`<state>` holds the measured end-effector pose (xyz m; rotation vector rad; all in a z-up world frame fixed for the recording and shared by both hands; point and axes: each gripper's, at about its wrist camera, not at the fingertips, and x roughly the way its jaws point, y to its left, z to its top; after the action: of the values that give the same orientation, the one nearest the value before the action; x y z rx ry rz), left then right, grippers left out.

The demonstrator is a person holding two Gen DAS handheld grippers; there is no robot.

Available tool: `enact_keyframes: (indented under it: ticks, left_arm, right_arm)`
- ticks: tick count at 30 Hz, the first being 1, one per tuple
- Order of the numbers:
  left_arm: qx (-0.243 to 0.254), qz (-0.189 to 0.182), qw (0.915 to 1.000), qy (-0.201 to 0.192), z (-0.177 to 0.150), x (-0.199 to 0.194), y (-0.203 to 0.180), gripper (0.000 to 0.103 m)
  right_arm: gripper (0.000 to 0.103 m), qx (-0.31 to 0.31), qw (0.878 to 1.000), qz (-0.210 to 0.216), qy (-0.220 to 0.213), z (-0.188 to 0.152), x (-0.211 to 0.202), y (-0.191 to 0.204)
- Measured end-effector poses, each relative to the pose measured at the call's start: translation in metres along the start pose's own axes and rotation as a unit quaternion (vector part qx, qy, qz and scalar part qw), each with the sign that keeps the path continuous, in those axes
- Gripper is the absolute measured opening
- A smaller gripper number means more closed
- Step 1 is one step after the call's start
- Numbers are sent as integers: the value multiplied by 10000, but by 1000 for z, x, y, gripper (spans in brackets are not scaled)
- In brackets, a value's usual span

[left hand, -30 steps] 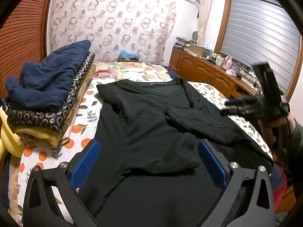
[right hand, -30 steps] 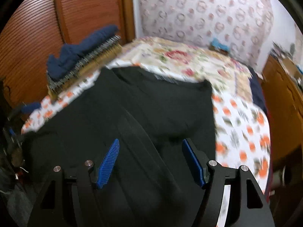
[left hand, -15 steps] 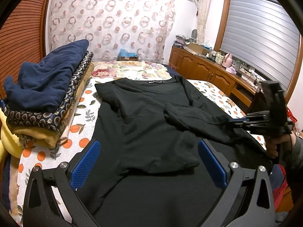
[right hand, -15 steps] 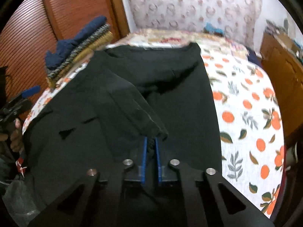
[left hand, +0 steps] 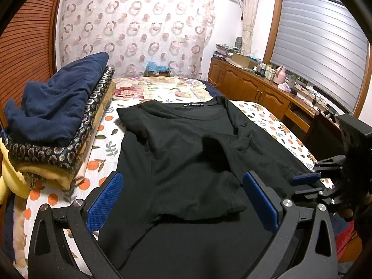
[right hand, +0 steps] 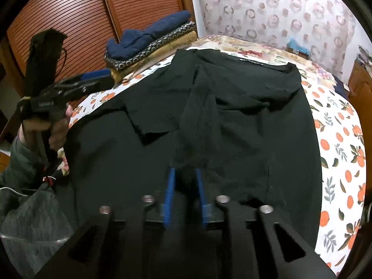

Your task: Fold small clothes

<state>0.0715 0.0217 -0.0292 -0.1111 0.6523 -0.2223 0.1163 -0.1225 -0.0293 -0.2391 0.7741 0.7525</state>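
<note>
A black long-sleeved shirt (left hand: 186,153) lies flat on the bed, collar at the far end. Its left sleeve is folded in over the body. The right sleeve (right hand: 197,116) runs across the body down to my right gripper (right hand: 185,186). That gripper's jaws are opening, with the sleeve end loose between the blue pads (right hand: 171,186). From the left wrist view, the right gripper (left hand: 303,183) sits low at the shirt's right edge. My left gripper (left hand: 183,197) hovers wide open over the hem with only flat cloth below it. A hand holds it at the bed's left side (right hand: 102,79).
A stack of folded blankets (left hand: 58,125) with a navy one on top fills the bed's left side. The orange-print sheet (right hand: 344,144) shows on both sides of the shirt. A wooden cabinet (left hand: 260,93) with clutter runs along the right wall. A grey garment (right hand: 30,209) hangs off the near left corner.
My right gripper came down to the shirt's right side, shut on the sleeve, moved lower and nearer, and its jaws have now parted. The left gripper stayed put.
</note>
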Motion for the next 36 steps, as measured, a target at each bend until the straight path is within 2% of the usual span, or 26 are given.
enact_keyframes:
  ticks: [2,7,10,12,17,22,24,25,26,28,31,32,33,34,35,36]
  left_arm:
    - [52,-21,10000,3,5,3,-2,103]
    - [217,-221,9994,170,22,25,-11,102]
    - [270,-432,9981,355,31,44,-18,89]
    - [361,-470,9970,498,35,58,-24,82]
    - [298,-664,9935,880,40,88,-31,69]
    - [342,-658,9911,1103,40,105,-35,65]
    - [423,-637,9905,1142,38,108,-38,55]
    - [452,-631,9901,1167,37,109,-38,40]
    - [476,-632,9897,1191,35,109,-39,24]
    - [516,-639,9901,1136,32,104,-39,8]
    - [614,-587,9915,988,28,89,-38,7]
    - [645,-549,9920,935,27,83,-37,7]
    - [650,-515,9925,900,26,77,-35,7]
    - [649,-480,9930,867,26,71,-33,7]
    - [649,-459,9933,840,26,66,-30,7]
    - [631,-417,9939,808,27,61,-27,8]
  right_arm:
    - [45,45,9999,-80,-90,0,-6,-4]
    - [52,129,9967,-718,-356,-4,-26,-19]
    - [54,206,9883,-1450,-421,-5,-22,-40]
    - [54,403,9849,-1636,-405,-3,-14,-58]
    - [54,766,9860,-1389,-506,22,0,-94]
    - [54,977,9891,-962,-530,62,26,-115]
    - [54,1119,9898,-779,-423,74,41,-121]
    - [53,1169,9901,-701,-343,79,50,-124]
    - [49,1195,9904,-641,-267,85,58,-127]
    - [46,1194,9904,-689,-69,94,76,-129]
    - [42,1232,9886,-846,198,105,94,-136]
    - [30,1291,9879,-834,223,110,96,-138]
    - [23,1291,9883,-783,206,114,97,-138]
    - [11,1226,9893,-769,182,119,97,-137]
    - [6,1164,9901,-765,163,126,98,-140]
    - [5,1107,9907,-777,120,130,98,-137]
